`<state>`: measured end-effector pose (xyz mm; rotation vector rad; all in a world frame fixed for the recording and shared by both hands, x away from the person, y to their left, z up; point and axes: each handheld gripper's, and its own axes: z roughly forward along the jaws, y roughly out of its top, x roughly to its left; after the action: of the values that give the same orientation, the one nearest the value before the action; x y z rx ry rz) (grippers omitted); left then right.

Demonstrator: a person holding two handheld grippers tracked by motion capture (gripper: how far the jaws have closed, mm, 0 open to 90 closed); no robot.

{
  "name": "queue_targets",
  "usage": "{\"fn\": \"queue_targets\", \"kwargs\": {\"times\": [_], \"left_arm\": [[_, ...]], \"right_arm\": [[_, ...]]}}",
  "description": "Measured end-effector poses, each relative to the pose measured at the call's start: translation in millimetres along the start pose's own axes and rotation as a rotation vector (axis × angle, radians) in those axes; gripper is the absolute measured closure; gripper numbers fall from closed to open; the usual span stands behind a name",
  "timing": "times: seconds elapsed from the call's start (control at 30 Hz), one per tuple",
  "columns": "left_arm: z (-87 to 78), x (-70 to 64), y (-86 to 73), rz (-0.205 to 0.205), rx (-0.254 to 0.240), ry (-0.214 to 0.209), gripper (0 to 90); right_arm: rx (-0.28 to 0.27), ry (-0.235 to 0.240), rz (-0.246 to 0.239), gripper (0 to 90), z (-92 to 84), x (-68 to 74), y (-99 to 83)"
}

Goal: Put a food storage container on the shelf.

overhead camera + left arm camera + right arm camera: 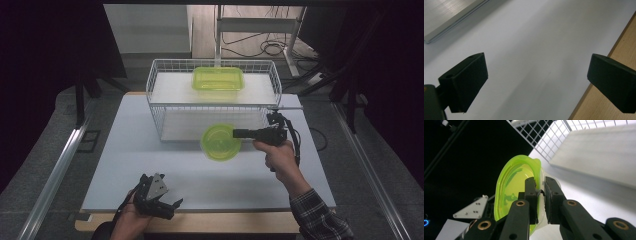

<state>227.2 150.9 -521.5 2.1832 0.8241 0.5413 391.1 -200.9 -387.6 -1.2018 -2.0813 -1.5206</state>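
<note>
A: Holding a round green plastic bowl (220, 142) by its rim, the right gripper (237, 133) has its jaws clamped on the wall, one pad inside, one outside. Bowl hangs on edge, off the white table (150, 165), just in front of the wire basket (214, 102).

B: And the left gripper (167, 204)?

A: Jaws wide apart w/ nothing between them, low at the near table edge.

B: How to do this step well?

A: My read: bowl likely goes in the basket, where a green rectangular container (218, 79) already sits. Lift above the basket's front rim, keep grip firm since thin plastic can slip or flex, level it before letting go.

B: Any diff btwn views?

A: Right gripper view gives the pinch on the bowl rim (537, 170) up close; high view gives the whole layout, incl. the basket's contents.
</note>
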Motion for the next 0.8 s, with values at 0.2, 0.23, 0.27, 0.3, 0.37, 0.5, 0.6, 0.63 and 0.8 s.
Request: {"fn": "queue_targets", "kwargs": {"times": [0.2,0.23,0.27,0.3,0.37,0.5,0.6,0.63,0.8], "left_arm": [[0.0,0.5,0.0,0.008,0.005,0.002,3.1],[0.0,0.5,0.0,0.008,0.005,0.002,3.1],[0.1,0.5,0.0,0.008,0.005,0.002,3.1],[0.3,0.2,0.0,0.003,0.002,0.002,3.2],[0.4,0.1,-0.1,0.003,0.001,0.002,3.1],[0.0,0.8,-0.1,0.006,0.003,0.001,3.1],[0.1,0.6,-0.2,0.001,-0.003,0.003,3.2],[0.1,0.6,-0.3,-0.005,-0.008,0.002,3.2],[-0.3,1.2,-0.4,-0.01,-0.01,0.0,3.1]], "right_arm": [[-0.031,0.002,-0.001,81.8,-6.8,7.6,16.0],[-0.036,0.001,-0.002,81.8,-7.9,9.1,18.8],[-0.036,0.001,-0.002,81.8,-7.9,9.1,18.8],[-0.044,0.0,-0.004,81.8,-9.8,12.2,24.4],[-0.053,-0.002,-0.007,81.8,-11.3,15.1,29.9],[-0.07,-0.003,-0.016,81.8,-13.8,21.5,41.8],[-0.077,-0.009,-0.022,81.8,-14.5,23.8,46.6],[-0.085,-0.012,-0.025,81.8,-15.1,25.8,51.8],[-0.106,-0.012,-0.019,81.8,-16.2,28.2,63.1]]}}
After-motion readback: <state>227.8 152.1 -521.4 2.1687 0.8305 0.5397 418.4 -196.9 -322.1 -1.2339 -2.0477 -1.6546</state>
